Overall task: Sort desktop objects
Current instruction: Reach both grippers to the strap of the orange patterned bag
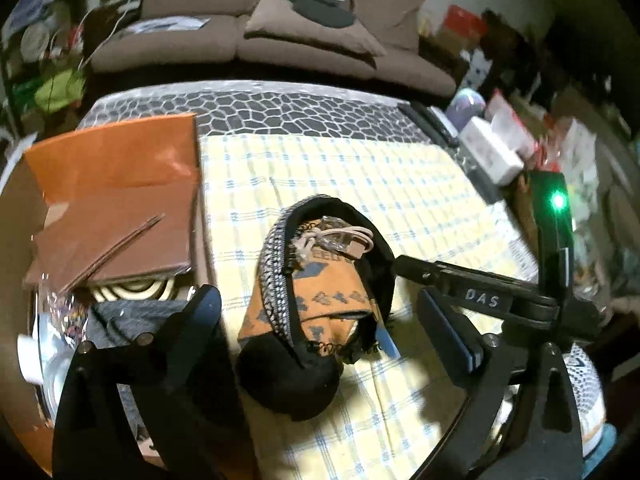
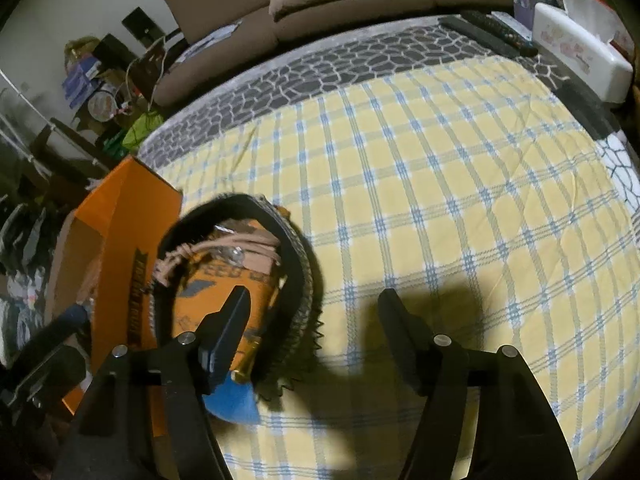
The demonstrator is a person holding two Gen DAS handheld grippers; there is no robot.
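Observation:
A black pouch [image 1: 288, 376] with a silver beaded strip lies open on the yellow checked cloth [image 1: 360, 168]. Inside it are an orange printed packet [image 1: 332, 292] and a coiled beige cable [image 1: 344, 240]. My left gripper [image 1: 320, 316] is open, its jaws wide on either side of the pouch without pressing it. In the right wrist view the pouch [image 2: 296, 276] sits at the left with the cable [image 2: 224, 252] in its mouth. My right gripper [image 2: 312, 300] is open, one finger over the pouch's mouth and the other over bare cloth. A blue item [image 2: 236, 400] lies at the pouch's near end.
An orange box [image 1: 120, 160] with a brown book [image 1: 128, 236] on it stands left of the cloth. A white box [image 1: 492, 156] and dark remotes [image 2: 492, 28] sit at the table's far right. A brown sofa [image 1: 260, 40] stands behind. A shoe [image 1: 588, 380] shows at lower right.

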